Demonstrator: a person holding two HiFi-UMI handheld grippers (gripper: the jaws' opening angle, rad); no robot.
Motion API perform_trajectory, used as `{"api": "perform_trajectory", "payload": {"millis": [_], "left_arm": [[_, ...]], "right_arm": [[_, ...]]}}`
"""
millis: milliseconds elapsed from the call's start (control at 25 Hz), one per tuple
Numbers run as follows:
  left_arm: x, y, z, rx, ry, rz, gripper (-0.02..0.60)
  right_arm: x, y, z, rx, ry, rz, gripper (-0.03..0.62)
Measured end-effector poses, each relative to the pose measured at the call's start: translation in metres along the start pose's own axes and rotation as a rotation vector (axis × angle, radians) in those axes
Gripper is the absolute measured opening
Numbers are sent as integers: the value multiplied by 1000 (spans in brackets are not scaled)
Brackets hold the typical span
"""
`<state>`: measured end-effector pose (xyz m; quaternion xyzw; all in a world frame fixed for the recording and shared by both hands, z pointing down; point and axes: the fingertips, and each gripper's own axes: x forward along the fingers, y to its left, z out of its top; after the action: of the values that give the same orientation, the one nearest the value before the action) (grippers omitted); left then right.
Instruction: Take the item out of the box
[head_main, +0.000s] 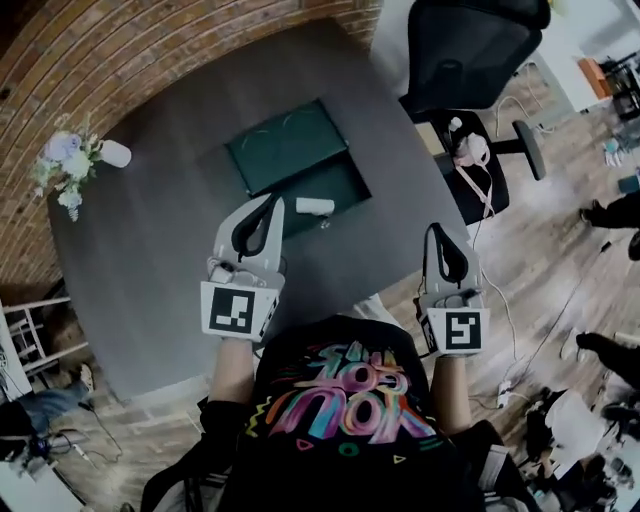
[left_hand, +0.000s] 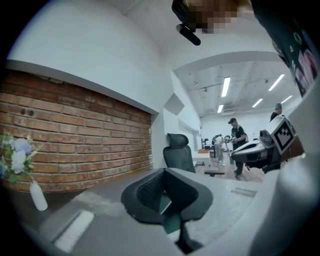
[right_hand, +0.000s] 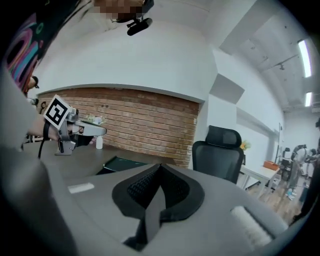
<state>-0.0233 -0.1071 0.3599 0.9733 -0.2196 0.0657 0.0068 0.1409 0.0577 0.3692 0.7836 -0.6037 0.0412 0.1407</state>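
One white item (head_main: 315, 206) at box (head_main: 290, 148) edge

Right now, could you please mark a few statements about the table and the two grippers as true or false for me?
1. The left gripper and the right gripper are both shut and empty. True.
2. The box is red. False: it is dark green.
3. A vase of flowers stands on the table, near the brick wall. True.
4. The office chair is white. False: it is black.
5. The right gripper rests on the box. False: it is held clear of the box, off to its right.
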Motion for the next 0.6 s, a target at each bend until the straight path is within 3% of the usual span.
{"api": "perform_trajectory", "payload": {"millis": [240, 600], "left_arm": [[1, 27, 5, -26, -11, 217, 0], [-19, 27, 9, -17, 6, 443, 0]], "right_arm": [[67, 1, 26, -57, -72, 223, 2], [115, 13, 41, -99, -134, 477, 2]]}}
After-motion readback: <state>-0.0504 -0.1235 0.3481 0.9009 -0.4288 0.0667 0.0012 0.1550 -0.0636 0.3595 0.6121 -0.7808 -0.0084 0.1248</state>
